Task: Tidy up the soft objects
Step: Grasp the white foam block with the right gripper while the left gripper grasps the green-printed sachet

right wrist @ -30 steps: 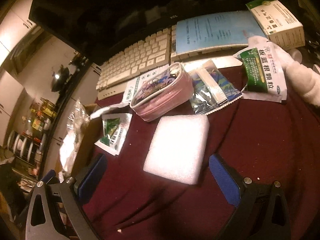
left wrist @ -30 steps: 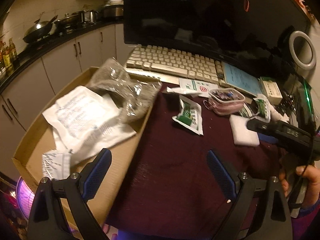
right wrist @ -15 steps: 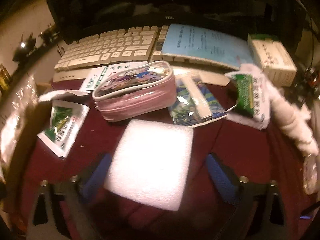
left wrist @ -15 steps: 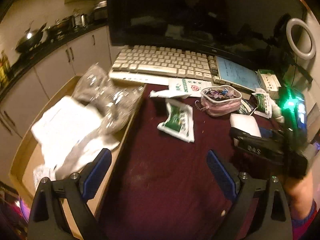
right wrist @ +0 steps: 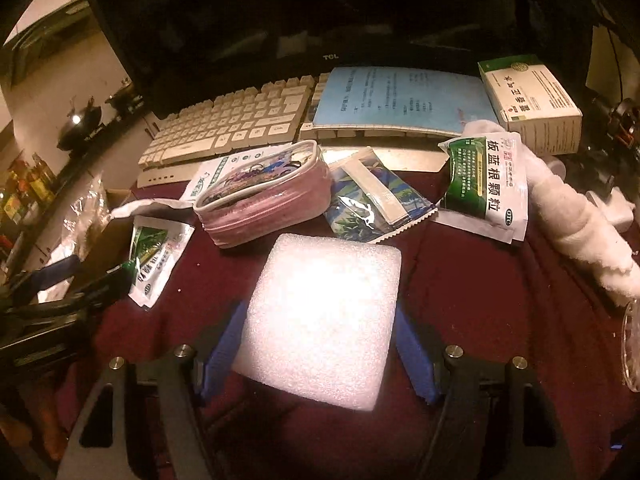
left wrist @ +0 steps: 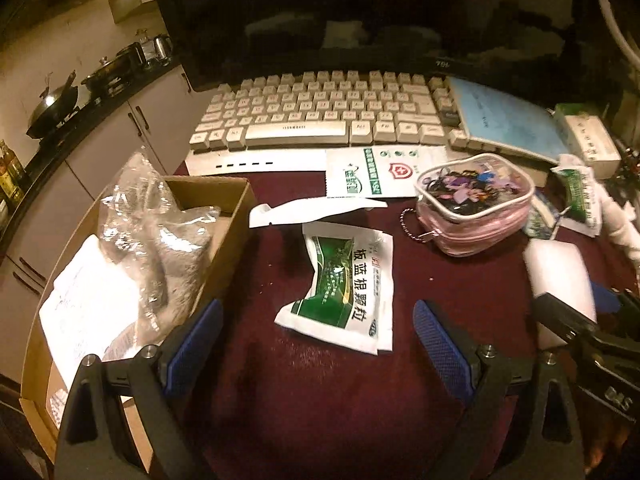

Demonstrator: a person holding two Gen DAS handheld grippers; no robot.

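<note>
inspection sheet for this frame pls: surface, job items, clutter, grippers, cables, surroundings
Surface: dark red cloth over the desk.
Job's things: white foam pad between the right gripper's fingers; green-white sachet ahead of the left gripper; cardboard box already holding bagged soft items.
Clutter: pink zip pouch, keyboard, blue booklet, medicine carton.
Grippers: left gripper open, empty; right gripper closing around the foam pad, pads at its edges.
Cables: nothing seen clearly.
Surroundings: dark monitor; kitchen counter with pans at left.
</note>
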